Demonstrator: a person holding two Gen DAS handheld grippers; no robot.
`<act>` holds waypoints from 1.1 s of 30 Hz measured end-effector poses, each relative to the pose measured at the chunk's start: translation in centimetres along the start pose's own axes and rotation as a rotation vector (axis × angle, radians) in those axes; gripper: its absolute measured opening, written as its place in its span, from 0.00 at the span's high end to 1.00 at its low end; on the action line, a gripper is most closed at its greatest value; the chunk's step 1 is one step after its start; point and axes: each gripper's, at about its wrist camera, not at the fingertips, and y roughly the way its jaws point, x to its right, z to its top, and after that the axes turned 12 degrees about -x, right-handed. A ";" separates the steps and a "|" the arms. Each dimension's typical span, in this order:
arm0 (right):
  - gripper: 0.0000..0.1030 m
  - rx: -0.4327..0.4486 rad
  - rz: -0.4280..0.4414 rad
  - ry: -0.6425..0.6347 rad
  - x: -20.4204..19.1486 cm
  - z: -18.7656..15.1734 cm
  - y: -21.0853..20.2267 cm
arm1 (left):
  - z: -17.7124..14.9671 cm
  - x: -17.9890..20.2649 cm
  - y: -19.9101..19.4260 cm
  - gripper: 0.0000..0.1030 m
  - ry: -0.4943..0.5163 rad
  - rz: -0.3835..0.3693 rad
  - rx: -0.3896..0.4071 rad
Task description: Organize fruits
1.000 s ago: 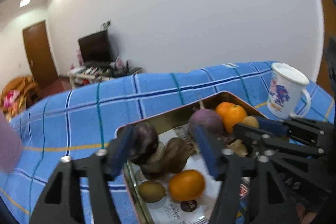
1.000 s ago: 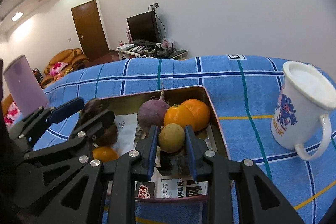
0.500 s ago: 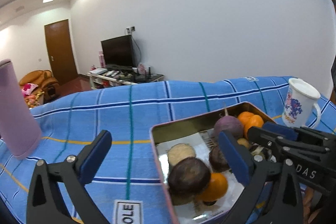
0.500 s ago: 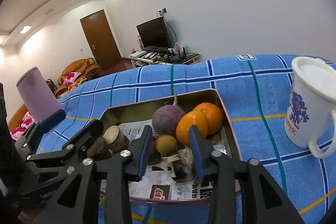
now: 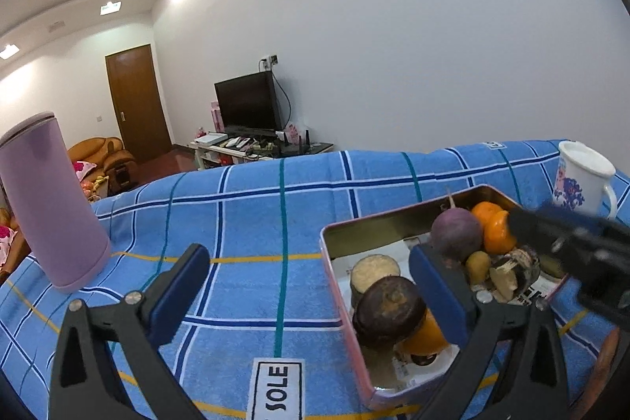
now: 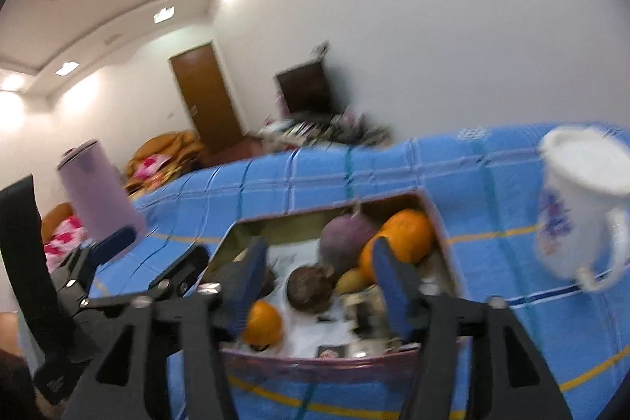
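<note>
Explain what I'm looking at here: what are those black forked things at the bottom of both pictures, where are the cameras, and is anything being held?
No robot arm is here: a person holds a two-finger gripper in each hand, and each carries a fisheye camera looking forward along its fingers. The black forks with blue pads are those fingers.

The left wrist view shows the left gripper, wide open with nothing between its pads. The blurred right wrist view shows the right gripper; its jaws are opening, and nothing is clamped between them.

Both look over a blue checked cloth. On it sits a metal tin holding oranges, a purple round root, a small yellowish fruit and darker pieces. A lilac cylinder stands to the left, a white printed mug to the right.
</note>
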 end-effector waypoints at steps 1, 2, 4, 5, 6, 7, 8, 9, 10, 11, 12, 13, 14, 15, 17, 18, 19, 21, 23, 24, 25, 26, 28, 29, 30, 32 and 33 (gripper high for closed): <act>0.25 0.043 -0.036 -0.007 -0.2 -0.1 -0.6 | 0.0 0.0 0.0 0.00 -0.001 -0.001 -0.004; 0.23 0.092 -0.074 -0.017 -0.4 -0.2 -1.3 | 0.0 0.0 0.0 0.00 -0.003 -0.002 -0.006; 0.15 0.192 -0.159 -0.046 -1.2 -0.6 -2.5 | -0.1 -0.2 0.0 0.00 -0.012 0.000 -0.006; 0.13 0.214 -0.181 -0.053 -1.3 -0.7 -2.7 | -0.1 -0.3 -0.1 0.00 -0.016 0.000 -0.005; 0.12 0.244 -0.211 -0.068 -1.7 -0.8 -3.0 | -0.2 -0.3 -0.2 0.00 -0.020 0.000 -0.004; 0.12 0.256 -0.226 -0.079 -2.0 -0.9 -3.1 | -0.3 -0.4 -0.2 0.00 -0.025 0.000 -0.001; 0.12 0.261 -0.240 -0.091 -2.1 -1.0 -3.1 | -0.3 -0.5 -0.3 0.00 -0.029 0.001 0.001; 0.12 0.258 -0.252 -0.099 -2.2 -0.9 -3.0 | -0.3 -0.6 -0.3 0.00 -0.035 0.002 0.003; 0.12 0.256 -0.259 -0.104 -2.3 -0.8 -3.0 | -0.3 -0.7 -0.3 0.00 -0.039 0.002 0.004; 0.12 0.252 -0.266 -0.110 -2.5 -0.8 -2.9 | -0.3 -0.7 -0.4 0.00 -0.042 0.001 0.006; 0.12 0.248 -0.271 -0.112 -2.6 -0.6 -2.8 | -0.4 -0.8 -0.5 0.00 -0.045 0.001 0.008; 0.12 0.243 -0.270 -0.110 -2.7 -0.5 -2.7 | -0.4 -0.8 -0.5 0.00 -0.047 0.002 0.009; 0.12 0.240 -0.265 -0.107 -2.7 -0.5 -2.8 | -0.5 -0.8 -0.6 0.00 -0.049 0.003 0.010; 0.12 0.237 -0.262 -0.104 -2.7 -0.4 -2.7 | -0.5 -0.8 -0.6 0.00 -0.049 0.002 0.009; 0.12 0.237 -0.272 -0.105 -2.9 -0.7 -2.9 | -0.6 -0.8 -0.8 0.00 -0.047 -0.001 0.010; 0.12 0.238 -0.273 -0.106 -2.9 -0.7 -3.0 | -0.7 -0.7 -1.0 0.00 -0.044 -0.002 0.012; 0.12 0.238 -0.273 -0.105 -2.8 -0.7 -2.9 | -0.7 -0.6 -1.1 0.00 -0.043 -0.002 0.013; 0.12 0.241 -0.279 -0.096 -2.8 -0.7 -3.1 | -0.9 -0.6 -1.3 0.00 -0.041 -0.001 0.017; 0.12 0.249 -0.281 -0.090 -2.9 -1.0 -3.3 | -1.1 -0.5 -1.5 0.00 -0.041 -0.005 0.022; 0.12 0.256 -0.286 -0.086 -3.0 -1.1 -3.5 | -1.2 -0.4 -1.8 0.00 -0.039 -0.010 0.029; 0.12 0.260 -0.289 -0.085 -2.8 -1.4 -3.8 | -1.4 -0.4 -2.0 0.00 -0.037 -0.013 0.034; 0.12 0.264 -0.292 -0.083 -2.9 -1.6 -4.0 | -1.5 -0.4 -2.2 0.00 -0.036 -0.015 0.038; 0.12 0.270 -0.300 -0.082 -3.1 -2.1 -4.5 | -1.9 -0.3 -2.8 0.00 -0.031 -0.021 0.046; 0.12 0.269 -0.302 -0.082 -3.2 -2.2 -4.6 | -2.1 -0.4 -3.0 0.00 -0.032 -0.023 0.047; 0.12 0.266 -0.303 -0.081 -3.3 -2.4 -4.8 | -2.2 -0.4 -3.2 0.00 -0.033 -0.025 0.049; 0.12 0.267 -0.304 -0.079 -3.5 -2.6 -5.0 | -2.5 -0.5 -3.7 0.00 -0.038 -0.029 0.057; 0.12 0.273 -0.307 -0.078 -3.6 -2.8 -5.3 | -2.6 -0.6 -3.9 0.00 -0.039 -0.030 0.060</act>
